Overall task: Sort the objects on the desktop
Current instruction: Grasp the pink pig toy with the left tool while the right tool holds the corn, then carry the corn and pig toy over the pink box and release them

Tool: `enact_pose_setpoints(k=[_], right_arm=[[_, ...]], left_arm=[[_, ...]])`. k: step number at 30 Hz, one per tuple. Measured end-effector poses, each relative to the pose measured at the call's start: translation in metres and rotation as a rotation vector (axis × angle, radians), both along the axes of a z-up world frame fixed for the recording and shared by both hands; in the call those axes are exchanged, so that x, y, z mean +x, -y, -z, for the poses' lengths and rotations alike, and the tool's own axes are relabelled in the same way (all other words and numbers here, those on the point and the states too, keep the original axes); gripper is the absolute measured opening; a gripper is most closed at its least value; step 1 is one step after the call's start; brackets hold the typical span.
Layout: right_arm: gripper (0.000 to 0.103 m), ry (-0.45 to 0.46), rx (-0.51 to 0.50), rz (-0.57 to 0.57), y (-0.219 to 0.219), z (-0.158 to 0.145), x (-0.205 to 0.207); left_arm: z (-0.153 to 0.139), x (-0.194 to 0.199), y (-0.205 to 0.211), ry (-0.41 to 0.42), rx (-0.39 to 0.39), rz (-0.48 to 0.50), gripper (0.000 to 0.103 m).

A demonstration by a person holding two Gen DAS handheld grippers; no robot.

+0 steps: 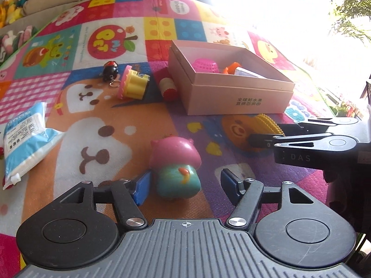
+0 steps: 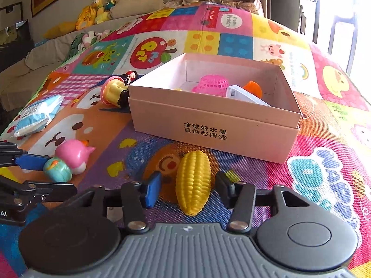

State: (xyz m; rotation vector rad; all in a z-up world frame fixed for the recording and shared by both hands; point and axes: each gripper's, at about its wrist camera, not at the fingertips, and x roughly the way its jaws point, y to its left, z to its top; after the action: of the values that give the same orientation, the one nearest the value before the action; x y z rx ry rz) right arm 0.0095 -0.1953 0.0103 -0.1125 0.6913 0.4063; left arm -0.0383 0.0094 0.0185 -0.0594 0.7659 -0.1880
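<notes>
- Left claw (image 1: 183, 186) spread wide, low over the mat (image 1: 104, 125); mushroom toy (image 1: 176, 169) lies on its side between the fingers, left pad right beside it, right pad apart. Nothing pinched yet.
- Right claw (image 2: 189, 191) also spread; corn (image 2: 193, 181) lies on the mat between its fingers, gaps both sides, so no grip there either.
- Box (image 2: 215, 115) sits open mid-mat, just beyond the corn. Already inside: pink basket (image 2: 212, 84), an orange piece (image 2: 254, 88), a white flat item (image 2: 245, 96). I count those as sorted.
- Still out on the mat: the mushroom toy, the corn, yellow cup toy (image 1: 132, 84), black keychain figure (image 1: 110, 70), red cylinder (image 1: 168, 88) touching the box's left wall, tissue pack (image 1: 25, 134) well off to the left.
- My read: well under halfway; three in, six out, assuming everything loose goes in the box.
- Step in hand looks like a double pick: I'm lined up on the mushroom toy with the left and the corn with the right.
- Both look like easy closes; the mushroom toy looks squishy and rounded and may roll out. The corn is ribbed, so it should hold.
- Plush toys on the sofa behind aren't on the mat, so I'm not counting them.
</notes>
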Motion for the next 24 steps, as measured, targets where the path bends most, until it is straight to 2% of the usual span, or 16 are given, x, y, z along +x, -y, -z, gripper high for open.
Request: enact_pose_setpoints(k=[5, 7, 12, 15, 17, 19, 24], right_arm=[[0.03, -0.027, 0.004, -0.014, 0.001, -0.003, -0.002], [0.03, -0.043, 0.009, -0.031, 0.002, -0.006, -0.002], [0.03, -0.112, 0.034, -0.058, 0.005, -0.01, 0.0], [0.03, -0.126, 0.024, -0.064, 0.007, -0.015, -0.005], [0.03, -0.099, 0.004, -0.061, 0.01, -0.024, -0.012], [0.03, -0.045, -0.009, -0.055, 0.016, -0.039, -0.02], [0.03, 0.157, 0.01, -0.013, 0.036, -0.11, -0.033]], left_arm=[[0.001, 0.012, 0.001, -0.001, 0.016, -0.024, 0.07], [0.002, 0.017, 0.003, -0.004, 0.026, -0.033, 0.069], [0.004, 0.02, 0.011, 0.008, 0.082, -0.024, 0.057], [0.002, 0.014, 0.015, 0.006, 0.063, 0.008, 0.055], [-0.006, 0.008, 0.018, 0.024, 0.044, 0.03, 0.054], [-0.022, 0.002, 0.022, 0.078, 0.045, 0.042, 0.054], [-0.084, 0.002, 0.031, 0.275, 0.046, 0.047, 0.054]])
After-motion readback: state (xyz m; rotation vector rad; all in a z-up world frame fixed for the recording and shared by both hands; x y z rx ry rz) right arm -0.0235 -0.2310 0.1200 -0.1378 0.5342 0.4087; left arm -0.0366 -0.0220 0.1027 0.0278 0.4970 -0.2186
